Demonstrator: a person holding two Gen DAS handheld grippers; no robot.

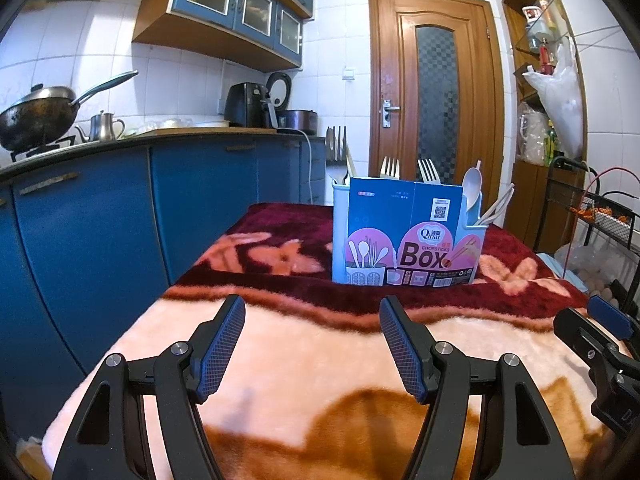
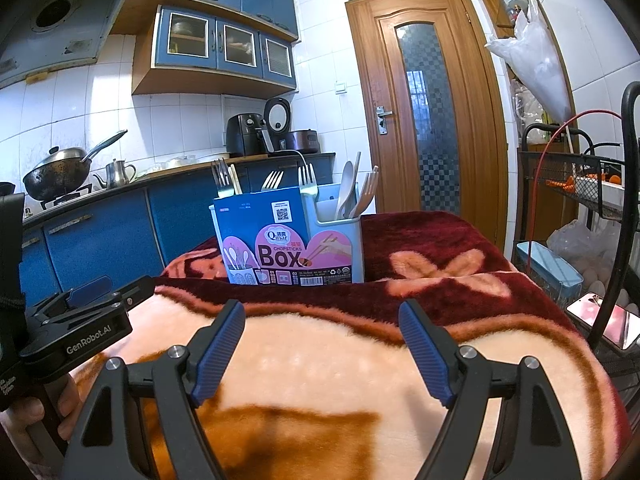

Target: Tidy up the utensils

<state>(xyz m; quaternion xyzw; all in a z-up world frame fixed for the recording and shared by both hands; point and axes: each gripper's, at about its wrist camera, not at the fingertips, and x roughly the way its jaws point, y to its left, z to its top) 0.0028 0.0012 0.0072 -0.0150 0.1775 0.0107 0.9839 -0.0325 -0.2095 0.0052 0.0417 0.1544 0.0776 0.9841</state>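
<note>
- Left wrist view: the left gripper (image 1: 312,312) hangs low over a plush blanket (image 1: 320,360) that covers the table. Its two blue-padded fingers are spread wide and nothing lies between them.
- Well ahead of it, on the dark red band of the blanket, stands a pale blue utensil holder (image 1: 408,236) with a printed card reading "Chopsticks Box" across its front.
- Metal forks (image 1: 390,168) stick up from behind the card, tines upward, and one more fork (image 1: 335,148) rises at the holder's left end beside what looks like chopsticks.
- A white spoon (image 1: 472,184) and white plastic utensils (image 1: 496,206) lean out of the holder's right compartment.
- At the right edge of this view the right gripper (image 1: 608,320) shows from the side, just beside the left one.
- Right wrist view: the right gripper (image 2: 322,316) also hovers above the blanket (image 2: 320,360), its fingers parted wide with nothing in them.
- From here the holder (image 2: 340,236) stands ahead and slightly left, upright, with the white spoon (image 2: 346,188) and white fork (image 2: 366,192) in the near right compartment and the metal forks (image 2: 272,180) behind the card.
- The left gripper (image 2: 92,296) shows at the left edge, with the person's hand (image 2: 64,404) below it.
- Behind the table run blue cabinets (image 1: 100,220) with a wok (image 1: 36,116) and a kettle (image 1: 104,126) on the counter, and a wooden door (image 1: 436,88) stands past the holder.
</note>
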